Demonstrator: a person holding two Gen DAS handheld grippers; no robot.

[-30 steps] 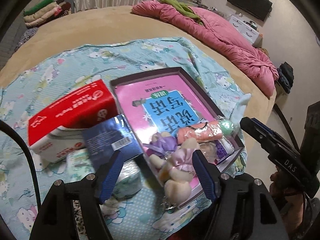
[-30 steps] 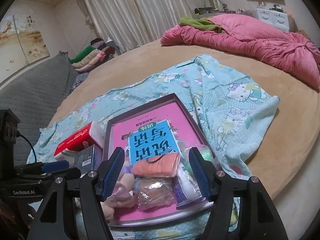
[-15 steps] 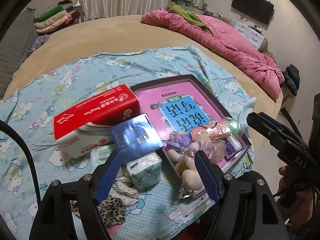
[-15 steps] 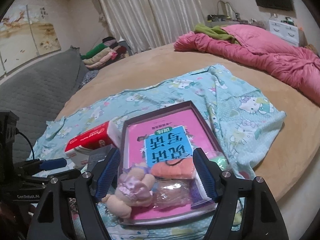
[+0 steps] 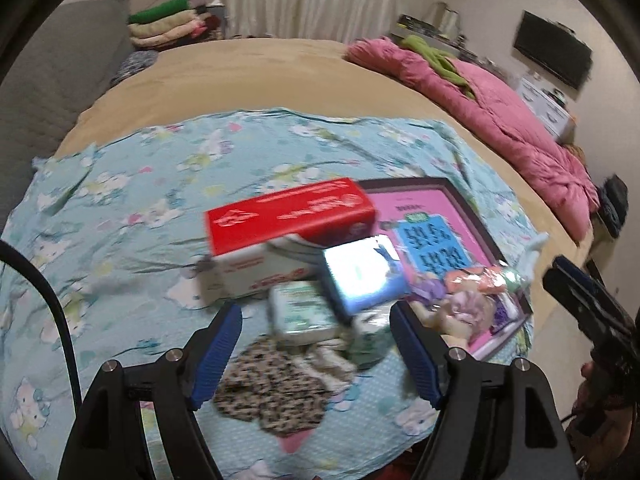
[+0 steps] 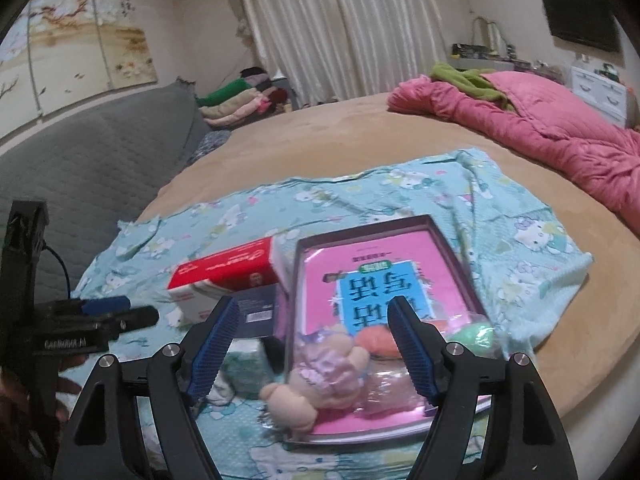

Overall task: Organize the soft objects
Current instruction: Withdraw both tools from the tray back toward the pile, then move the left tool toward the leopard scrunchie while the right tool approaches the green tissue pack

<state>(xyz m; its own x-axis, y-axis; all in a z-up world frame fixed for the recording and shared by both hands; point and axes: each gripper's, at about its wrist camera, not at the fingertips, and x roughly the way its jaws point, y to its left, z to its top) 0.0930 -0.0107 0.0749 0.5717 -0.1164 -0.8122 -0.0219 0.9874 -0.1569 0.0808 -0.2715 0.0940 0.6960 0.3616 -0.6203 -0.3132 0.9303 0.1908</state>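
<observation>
**Both grippers pull back from the tray with nothing held**

Since a second ago both grippers have drawn away from the shallow dark-framed tray with the pink printed base (image 6: pixel 448 240), so that more of the turquoise cartoon-cat bedsheet (image 5: pixel 120 208) now shows around it. The left view has swung off the tray toward the clutter beside it, and both sets of jaws have spread a little wider.

The tray serves as landmark. Inside its near end lie the soft things already gathered: a beige plush doll in a lilac dress (image 6: pixel 320 376), an orange cloth roll (image 6: pixel 376 340), a pale green soft lump (image 6: pixel 472 336) and a clear wrapped packet (image 6: pixel 384 392). Just beside the tray's left edge stand the red and white tissue box (image 5: pixel 280 236) and a blue shiny packet (image 5: pixel 360 276) leaning on it. Nearer the camera than those lie a white and green tissue pack (image 5: pixel 300 312), a second pale green pack (image 5: pixel 372 344), a crumpled cream cloth (image 5: pixel 328 360) and a leopard-print fabric piece (image 5: pixel 272 392).

The step in hand looks like a move between picks: one item delivered, the next being sought. The next move probably calls for lowering onto the loose fabric or a tissue pack left of the tray, pinching it mid-body, and carrying it over the rim.

The left gripper (image 5: pixel 316 360) tilts steeply down over the fabric, fingers released, nothing pressed between them. The right gripper (image 6: pixel 312 348) slopes more gently toward the tray's near end, fingers likewise spread and empty; the doll only shows between them.
</observation>
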